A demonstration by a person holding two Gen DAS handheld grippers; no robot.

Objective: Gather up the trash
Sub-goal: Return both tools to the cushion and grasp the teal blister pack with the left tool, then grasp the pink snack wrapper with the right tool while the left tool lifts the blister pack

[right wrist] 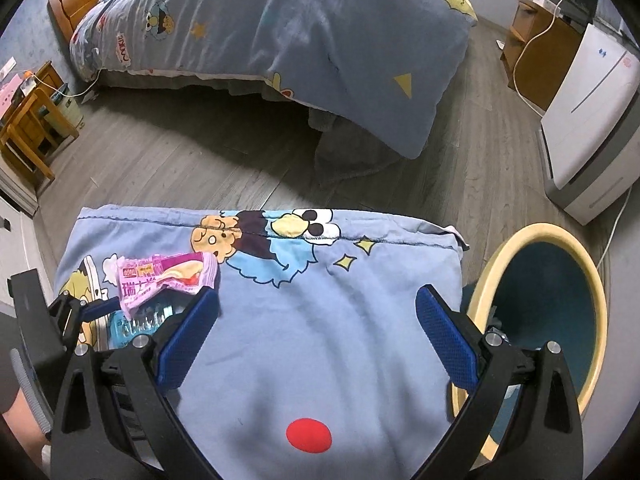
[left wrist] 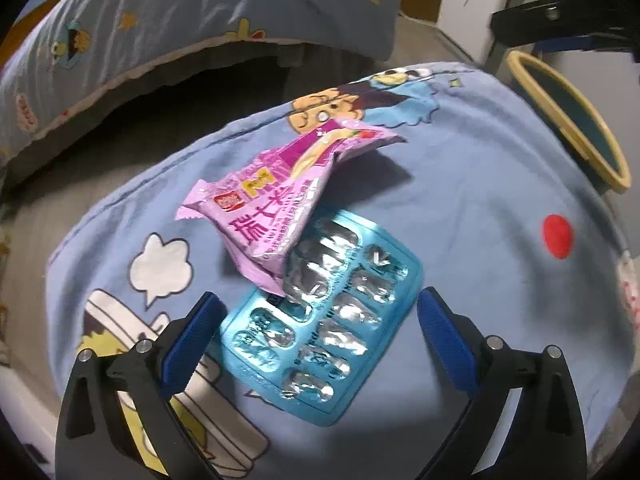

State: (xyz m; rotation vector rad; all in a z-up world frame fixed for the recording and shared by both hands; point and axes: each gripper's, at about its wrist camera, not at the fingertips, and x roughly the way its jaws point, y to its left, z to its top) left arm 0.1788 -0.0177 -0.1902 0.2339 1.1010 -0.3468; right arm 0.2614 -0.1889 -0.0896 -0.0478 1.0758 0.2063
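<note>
right now both grippers hang over a blue cartoon-print cloth (left wrist: 480, 184) spread on a raised surface. the left gripper (left wrist: 320, 310) has its jaws wide apart, one finger on each side of a blue blister pack (left wrist: 324, 332) that lies flat on the cloth; neither pad touches it. a pink wrapper (left wrist: 276, 204) lies crumpled just beyond, its near corner overlapping the far end of the pack. the right gripper (right wrist: 318, 308) also has its jaws apart, with nothing between them but bare cloth, and a red dot (right wrist: 309, 434) printed on it lies below. from the right wrist view the wrapper and pack lie off to the left, near the left gripper. a bin (right wrist: 592, 280) with a yellow rim and dark teal inside stands just beside the cloth's right edge. a bed (right wrist: 280, 20) with a matching cover stands across the grey wood floor (right wrist: 180, 160).
</note>
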